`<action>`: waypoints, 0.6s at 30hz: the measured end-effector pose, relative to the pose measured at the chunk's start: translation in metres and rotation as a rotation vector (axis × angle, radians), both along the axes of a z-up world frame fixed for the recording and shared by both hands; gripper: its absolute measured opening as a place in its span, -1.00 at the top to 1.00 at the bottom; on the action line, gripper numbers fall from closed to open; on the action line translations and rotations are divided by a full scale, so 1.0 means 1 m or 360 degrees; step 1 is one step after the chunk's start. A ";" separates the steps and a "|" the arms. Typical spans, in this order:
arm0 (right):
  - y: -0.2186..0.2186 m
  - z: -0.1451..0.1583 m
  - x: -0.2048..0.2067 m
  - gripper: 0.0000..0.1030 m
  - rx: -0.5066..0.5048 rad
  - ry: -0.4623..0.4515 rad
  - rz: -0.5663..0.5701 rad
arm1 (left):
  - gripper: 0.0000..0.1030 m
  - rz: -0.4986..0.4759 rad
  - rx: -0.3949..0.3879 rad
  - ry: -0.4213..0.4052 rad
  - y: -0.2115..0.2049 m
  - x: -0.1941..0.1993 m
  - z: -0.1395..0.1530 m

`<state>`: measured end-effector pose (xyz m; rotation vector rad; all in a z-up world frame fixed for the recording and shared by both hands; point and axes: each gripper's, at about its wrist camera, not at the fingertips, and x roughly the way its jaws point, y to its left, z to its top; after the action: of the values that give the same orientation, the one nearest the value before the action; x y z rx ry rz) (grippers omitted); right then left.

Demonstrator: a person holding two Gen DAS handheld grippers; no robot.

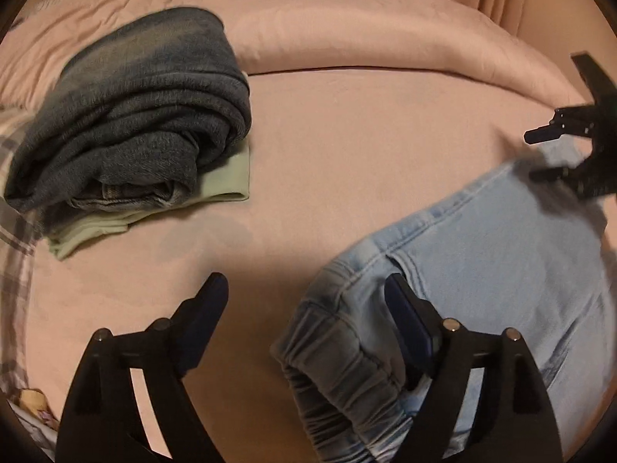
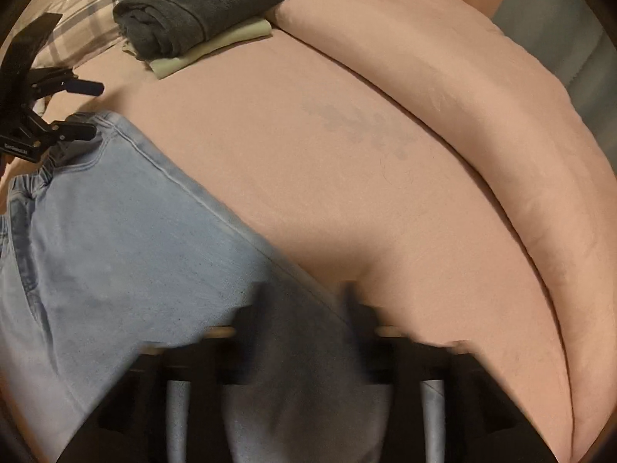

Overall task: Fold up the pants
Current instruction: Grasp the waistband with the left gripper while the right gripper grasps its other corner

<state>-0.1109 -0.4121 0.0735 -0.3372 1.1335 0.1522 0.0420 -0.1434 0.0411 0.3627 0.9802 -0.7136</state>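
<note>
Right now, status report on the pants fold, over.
Left gripper open at the waistband. Right gripper open, nothing held. Light blue jeans flat on pink bed. Folded stack clear of them.

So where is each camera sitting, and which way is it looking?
Left wrist view: sits on the left tool, looking down along its open fingers at the pink bed; the light blue jeans lie on the right, and the right tool shows at the right edge.
Right wrist view: sits on the right tool, looking down at the jeans; its own fingers are blurred, and the left tool shows at the left edge.
Both share: the bed, the jeans and the folded dark jeans on a green garment.
</note>
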 end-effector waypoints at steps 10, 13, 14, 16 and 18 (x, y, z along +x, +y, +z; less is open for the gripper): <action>-0.016 -0.012 -0.019 0.09 0.0082 0.0097 -0.0183 | 0.38 -0.0033 0.0096 -0.0006 -0.022 -0.013 -0.009; 0.001 -0.002 -0.037 0.70 -0.0045 0.0035 -0.0156 | 0.40 -0.0010 0.0062 -0.0065 -0.013 -0.021 0.005; 0.007 0.004 -0.046 0.70 -0.0099 0.0007 -0.0146 | 0.41 -0.0013 0.0061 -0.0099 -0.012 -0.024 0.011; 0.011 0.013 -0.061 0.75 -0.0092 -0.0030 -0.0144 | 0.42 -0.0035 0.0063 -0.0183 -0.014 -0.035 0.024; 0.013 0.035 -0.083 0.77 -0.0069 -0.0118 -0.0161 | 0.42 -0.0059 0.0045 -0.0264 -0.012 -0.050 0.037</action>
<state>-0.1936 -0.3990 0.1089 -0.3209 1.0792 0.0255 -0.0079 -0.1556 0.0780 0.4587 0.8292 -0.6926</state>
